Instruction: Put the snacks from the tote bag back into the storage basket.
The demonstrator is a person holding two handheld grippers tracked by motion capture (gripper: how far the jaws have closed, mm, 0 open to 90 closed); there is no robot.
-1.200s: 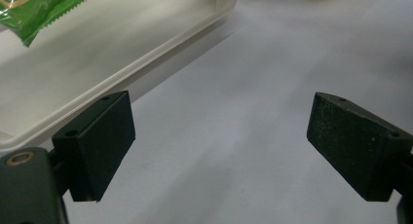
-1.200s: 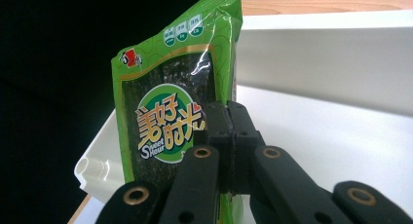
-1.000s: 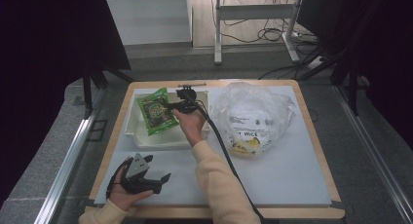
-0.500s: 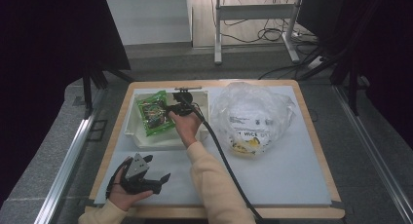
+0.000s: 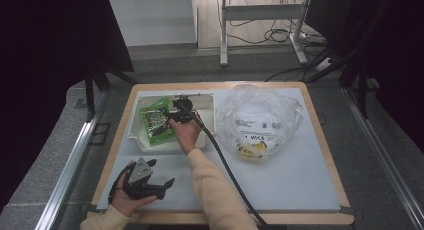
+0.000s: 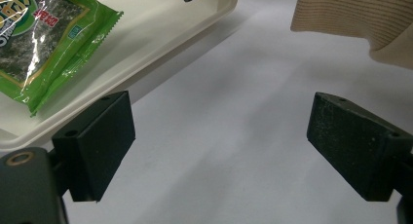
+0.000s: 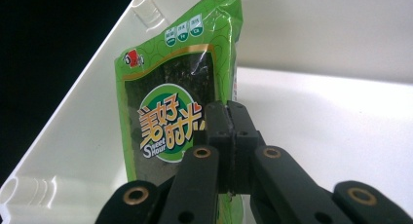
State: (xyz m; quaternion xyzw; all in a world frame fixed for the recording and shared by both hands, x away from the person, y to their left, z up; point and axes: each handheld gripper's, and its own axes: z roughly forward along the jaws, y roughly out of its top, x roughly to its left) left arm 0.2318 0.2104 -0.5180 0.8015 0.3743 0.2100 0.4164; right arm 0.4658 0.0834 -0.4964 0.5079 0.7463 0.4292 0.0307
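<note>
While the table (image 5: 300, 190) spreads white beneath everything, a crumpled clear plastic bag (image 5: 260, 122) lies at its right; beside it sits a white tray (image 5: 135, 125) holding the green seaweed packet (image 5: 157, 121) — its near edge pinched in the right gripper (image 5: 172, 117), jaws pressed together; the left gripper (image 5: 162, 182) rests near the front edge — jaws spread, nothing between.
</note>
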